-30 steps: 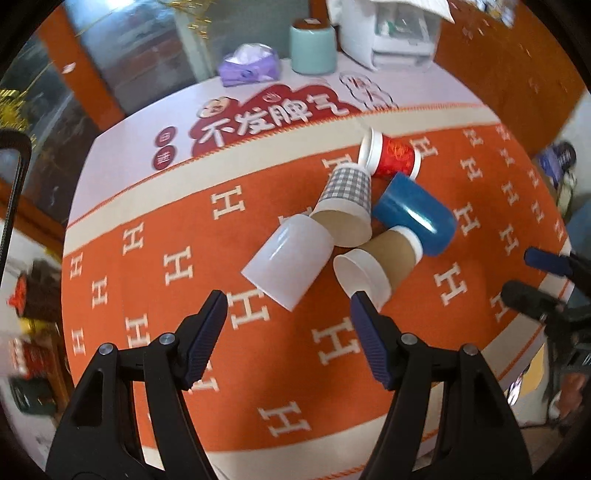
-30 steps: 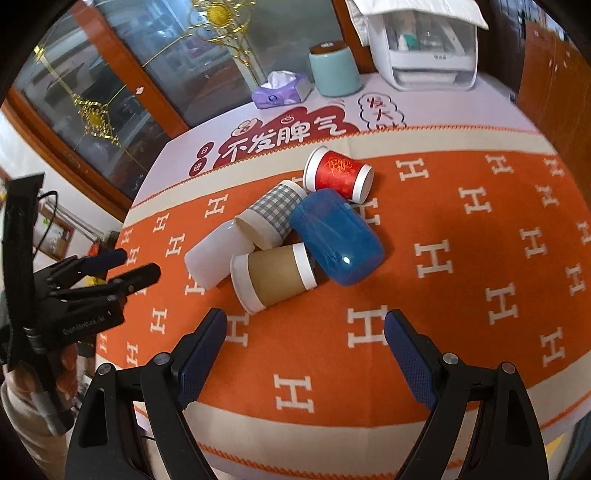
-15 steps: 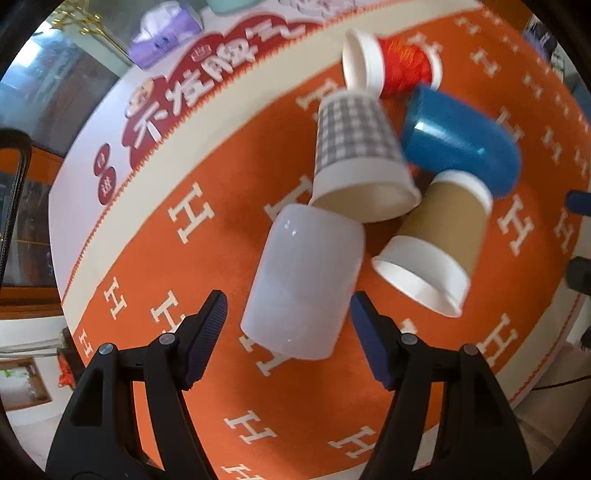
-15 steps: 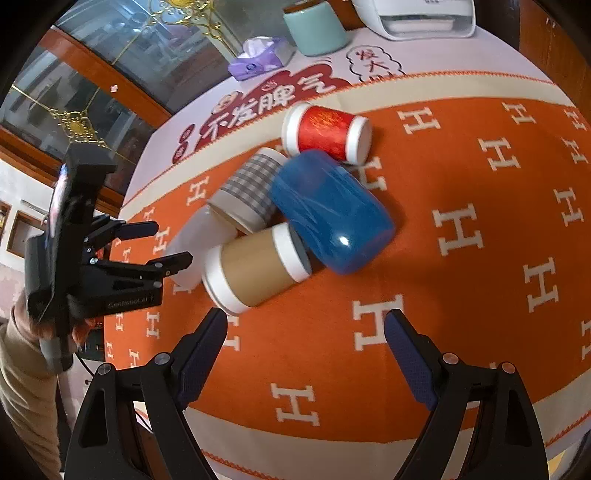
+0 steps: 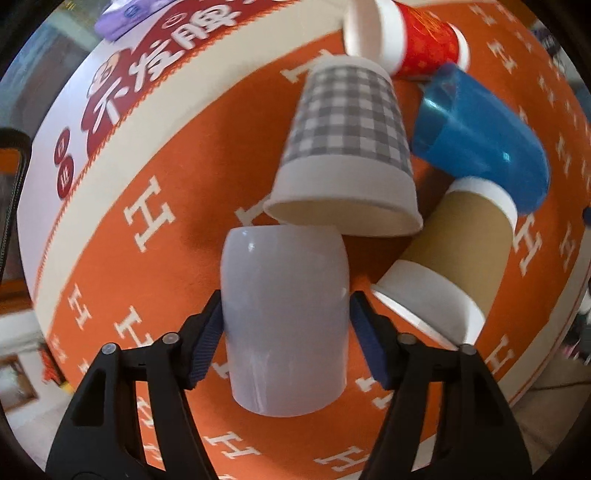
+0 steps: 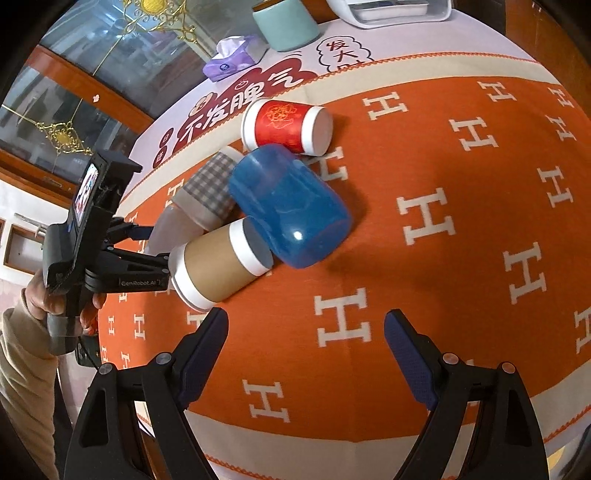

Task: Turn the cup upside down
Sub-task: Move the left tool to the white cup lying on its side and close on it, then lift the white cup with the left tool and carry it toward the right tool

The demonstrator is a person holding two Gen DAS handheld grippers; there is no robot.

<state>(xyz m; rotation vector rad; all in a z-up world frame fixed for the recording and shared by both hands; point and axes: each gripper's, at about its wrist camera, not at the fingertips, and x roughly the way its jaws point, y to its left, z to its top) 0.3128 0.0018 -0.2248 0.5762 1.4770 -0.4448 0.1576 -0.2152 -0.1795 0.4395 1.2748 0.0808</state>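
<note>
Several cups lie on their sides in a cluster on the orange cloth. A white plastic cup [image 5: 284, 321] lies between the fingers of my left gripper [image 5: 285, 334], base toward the camera; the jaws are open and both pads sit at its sides, about touching. It also shows in the right wrist view [image 6: 177, 227], partly hidden. Beside it lie a grey checked paper cup [image 5: 347, 147], a brown paper cup [image 5: 454, 269], a blue plastic cup [image 5: 480, 133] and a red paper cup [image 5: 410, 37]. My right gripper [image 6: 306, 339] is open and empty, short of the brown cup [image 6: 218, 266].
The orange cloth [image 6: 461, 221] with white H marks covers the table. At the far edge stand a purple tissue pack [image 6: 232, 59], a teal canister [image 6: 286, 22] and a white appliance [image 6: 388, 9]. The table's front edge runs close under my right gripper.
My left gripper has moved forward and down onto the white cup, which now lies between its fingers. My right gripper has come slightly closer to the cups.
</note>
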